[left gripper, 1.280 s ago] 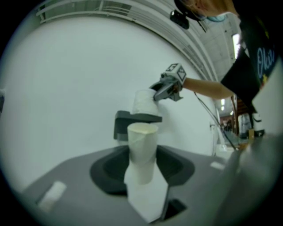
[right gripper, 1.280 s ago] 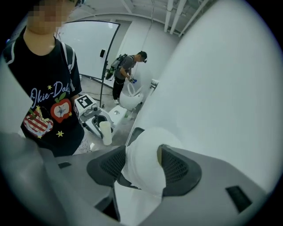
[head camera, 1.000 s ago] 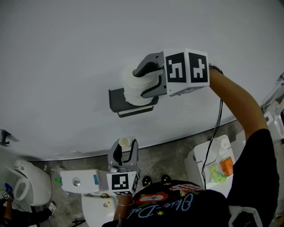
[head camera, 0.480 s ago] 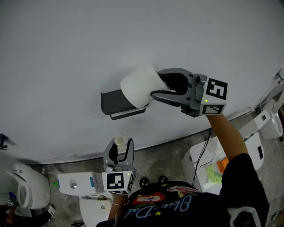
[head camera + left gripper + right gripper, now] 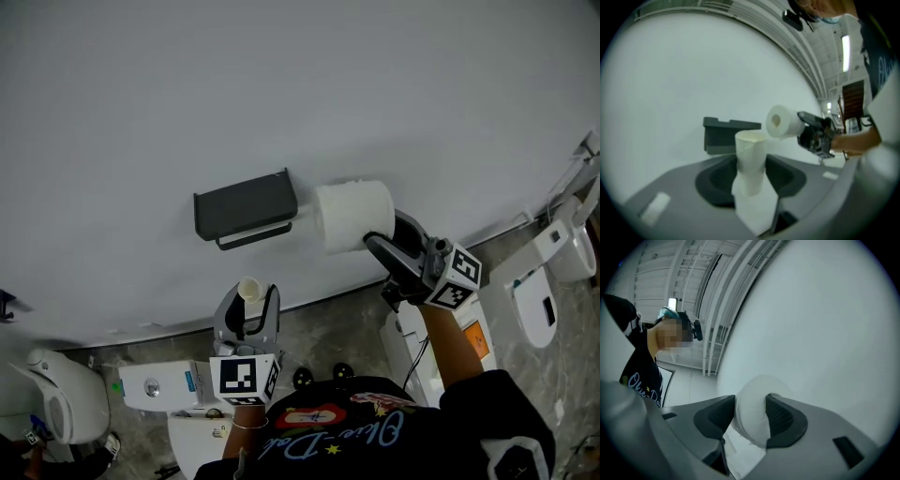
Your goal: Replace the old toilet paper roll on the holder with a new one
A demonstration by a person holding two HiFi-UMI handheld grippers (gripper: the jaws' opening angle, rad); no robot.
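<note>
A dark grey holder (image 5: 246, 208) with a flat shelf top hangs on the white wall, and its bar carries no roll. To its right my right gripper (image 5: 380, 239) is shut on a full white toilet paper roll (image 5: 354, 216), held off the wall. In the right gripper view the roll (image 5: 752, 416) bulges between both pads (image 5: 780, 416). Below the holder, my left gripper (image 5: 246, 314) is shut on the old roll (image 5: 248, 289), a nearly bare tube standing upright. The left gripper view shows this tube (image 5: 751, 159) in front of the holder (image 5: 731, 133) and the full roll (image 5: 783, 122).
A white toilet (image 5: 47, 398) stands on the grey floor at lower left, and another white fixture (image 5: 553, 272) at the right edge. A white box (image 5: 169, 382) lies beside my left gripper. A white bin with orange and green items (image 5: 464, 352) sits under my right arm.
My right gripper has swung the full roll from in front of the holder out to the right and lower, leaving the holder bare. The left gripper with the old tube has barely shifted.
</note>
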